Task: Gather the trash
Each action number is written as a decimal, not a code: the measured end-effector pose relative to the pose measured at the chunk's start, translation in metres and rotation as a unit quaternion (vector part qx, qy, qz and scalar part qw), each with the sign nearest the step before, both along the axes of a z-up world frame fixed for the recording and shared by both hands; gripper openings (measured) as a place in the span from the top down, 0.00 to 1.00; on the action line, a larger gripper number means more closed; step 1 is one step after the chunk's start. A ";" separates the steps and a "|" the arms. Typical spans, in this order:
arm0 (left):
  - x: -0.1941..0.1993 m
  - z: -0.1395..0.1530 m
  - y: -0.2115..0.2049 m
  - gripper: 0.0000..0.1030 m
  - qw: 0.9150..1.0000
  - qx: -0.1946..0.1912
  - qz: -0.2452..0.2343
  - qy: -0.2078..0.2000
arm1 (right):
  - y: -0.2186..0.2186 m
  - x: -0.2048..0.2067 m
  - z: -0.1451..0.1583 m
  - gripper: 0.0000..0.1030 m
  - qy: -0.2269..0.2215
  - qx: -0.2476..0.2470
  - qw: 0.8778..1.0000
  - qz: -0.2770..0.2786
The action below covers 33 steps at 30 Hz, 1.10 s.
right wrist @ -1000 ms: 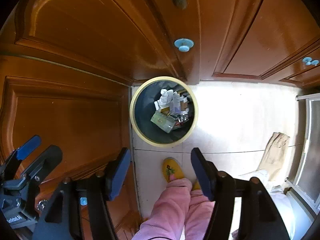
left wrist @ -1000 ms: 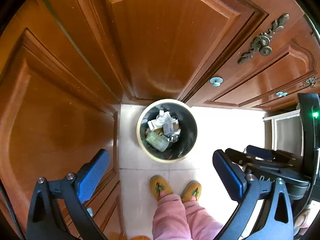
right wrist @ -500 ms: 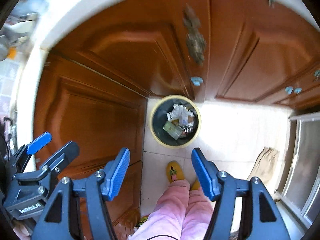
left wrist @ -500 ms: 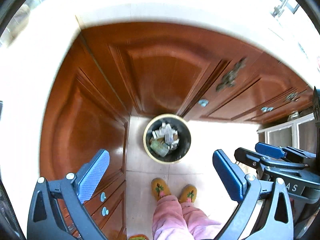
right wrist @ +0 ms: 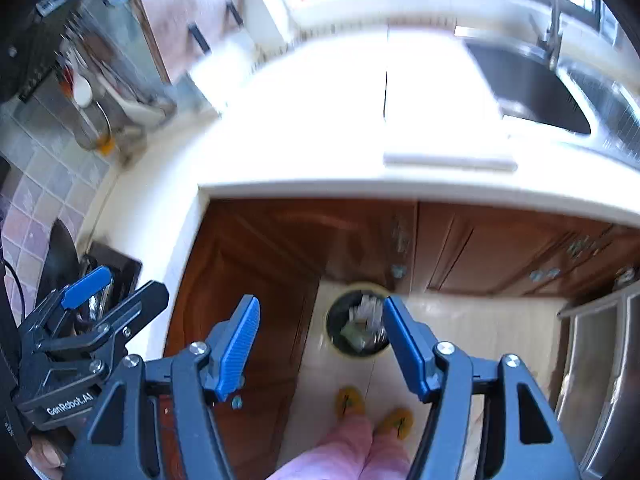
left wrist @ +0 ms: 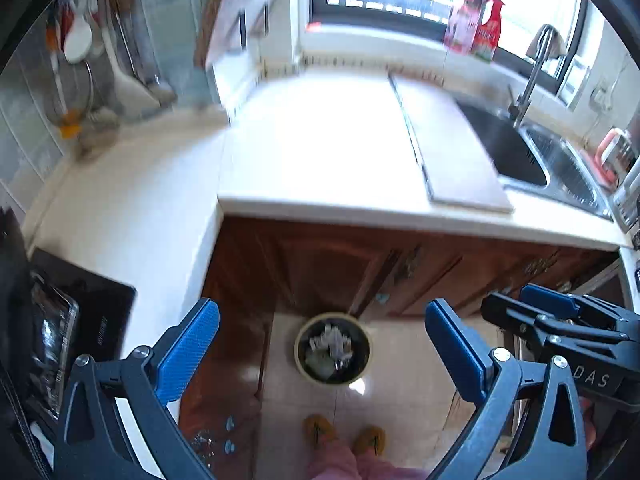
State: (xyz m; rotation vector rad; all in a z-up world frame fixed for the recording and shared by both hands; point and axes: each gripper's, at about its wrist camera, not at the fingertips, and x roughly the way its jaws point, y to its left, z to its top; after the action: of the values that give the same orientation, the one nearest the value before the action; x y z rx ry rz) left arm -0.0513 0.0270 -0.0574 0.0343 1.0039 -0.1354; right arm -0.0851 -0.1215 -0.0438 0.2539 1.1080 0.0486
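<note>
Left wrist view: both grippers' jaws gape wide and empty above the trash bin (left wrist: 332, 348).

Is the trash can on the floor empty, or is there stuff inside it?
It has stuff inside. The trash can stands upright with no lid, and white crumpled paper and other scraps show inside it.

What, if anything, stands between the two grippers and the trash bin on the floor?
Nothing visible does. The left gripper and right gripper are both open and empty, high above the trash bin, which sits on the floor tiles against the wooden cabinets. The countertop lies beyond the bin, not over it.
</note>
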 end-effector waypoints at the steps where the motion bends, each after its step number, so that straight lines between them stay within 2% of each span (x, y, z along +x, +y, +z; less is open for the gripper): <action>1: 0.000 0.011 -0.002 0.01 1.000 0.001 0.000 -0.009 | -0.002 -0.001 0.010 0.37 -0.013 -0.005 1.000 -0.003; 7: 0.003 0.062 -0.009 0.01 0.999 0.000 -0.001 -0.053 | -0.001 -0.001 0.061 0.37 -0.072 -0.037 0.996 -0.034; 12: 0.014 0.087 -0.012 0.01 0.997 0.002 -0.001 -0.080 | 0.005 0.002 0.087 0.37 -0.110 -0.056 0.991 -0.044; 19: 0.037 0.104 -0.011 0.01 0.995 0.002 0.001 -0.099 | 0.011 0.013 0.116 0.37 -0.149 -0.074 0.984 -0.060; 33: 0.064 0.107 0.000 0.01 0.994 0.000 -0.006 -0.113 | 0.027 0.038 0.126 0.37 -0.168 -0.090 0.978 -0.085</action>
State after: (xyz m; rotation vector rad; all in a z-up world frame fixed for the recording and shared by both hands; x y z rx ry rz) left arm 0.0131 0.0269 0.0499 0.0548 0.7769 -0.1401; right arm -0.0471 -0.0945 0.0825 0.1693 0.7453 -0.1563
